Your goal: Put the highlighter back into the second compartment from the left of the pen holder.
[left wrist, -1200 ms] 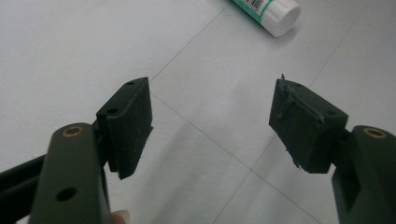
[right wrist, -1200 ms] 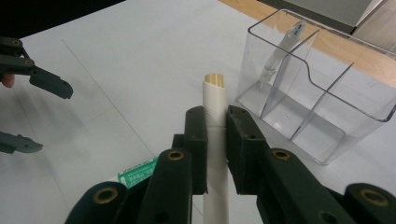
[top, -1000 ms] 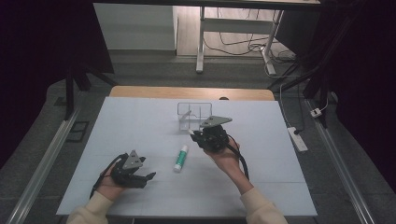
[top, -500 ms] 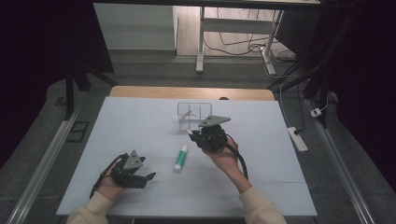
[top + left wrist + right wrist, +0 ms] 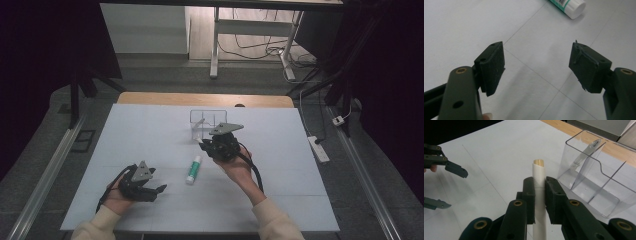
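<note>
White paper-wrapped stick (image 5: 539, 182), tan at its exposed tip, stands pinched between the two black jaws of the right gripper (image 5: 539, 195); the pads press on both sides of it, and its tip rises above them. In the high view the right gripper (image 5: 220, 146) sits near the middle of the table (image 5: 310, 200), slightly toward the far edge, with the person's right hand (image 5: 235, 167) behind it. Just beyond it stands a clear plastic organizer (image 5: 207, 122), set close to the far edge at about its midpoint; the right gripper view shows this organizer (image 5: 596, 177) divided into compartments, with a clear tube-like item (image 5: 584, 153) leaning inside the left rear compartment. The held stick is beside the organizer, outside its walls; contact between them cannot be determined. A glue stick (image 5: 193, 168) with a green label and white cap lies flat on the table between the two grippers, nearer the centre; its capped end (image 5: 571, 7) shows at the top of the left gripper view. The left gripper (image 5: 157, 189) rests low toward the near left corner, held in the left hand (image 5: 117, 197). Its jaws are spread wide, and only bare table surface lies between them.
</note>
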